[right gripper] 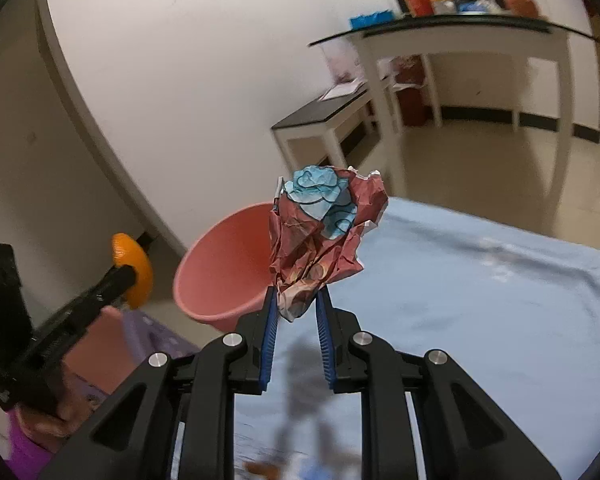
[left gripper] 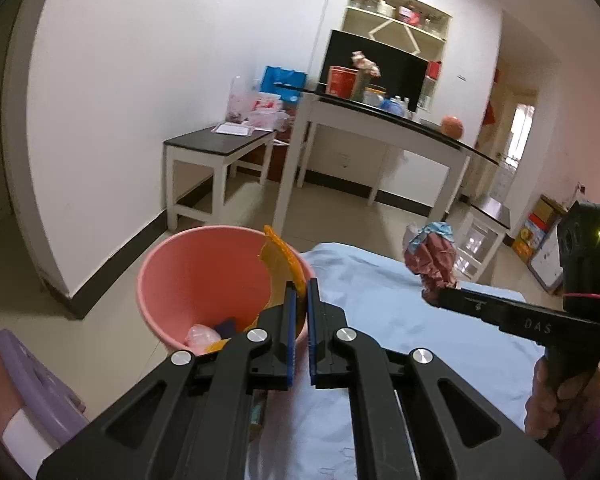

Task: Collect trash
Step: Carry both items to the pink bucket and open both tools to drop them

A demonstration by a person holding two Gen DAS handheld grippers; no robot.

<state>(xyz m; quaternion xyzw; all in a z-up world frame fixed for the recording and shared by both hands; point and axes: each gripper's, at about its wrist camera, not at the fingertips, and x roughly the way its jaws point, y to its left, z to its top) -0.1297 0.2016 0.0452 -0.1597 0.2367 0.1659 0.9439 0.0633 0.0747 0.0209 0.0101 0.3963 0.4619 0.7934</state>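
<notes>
A pink bucket stands on the floor at the corner of a bed with a light blue sheet; a few scraps lie in its bottom. My left gripper is shut on a thin orange peel, held over the bucket's right rim. My right gripper is shut on a crumpled red and light blue wrapper, lifted above the sheet just right of the bucket. In the left wrist view the wrapper and the right gripper hang to the right. The orange peel shows at left in the right wrist view.
A low dark-topped bench and a taller white table with cans and bottles stand along the far wall. A purple plastic stool sits at the lower left beside the bucket. A hand holds the right gripper's handle.
</notes>
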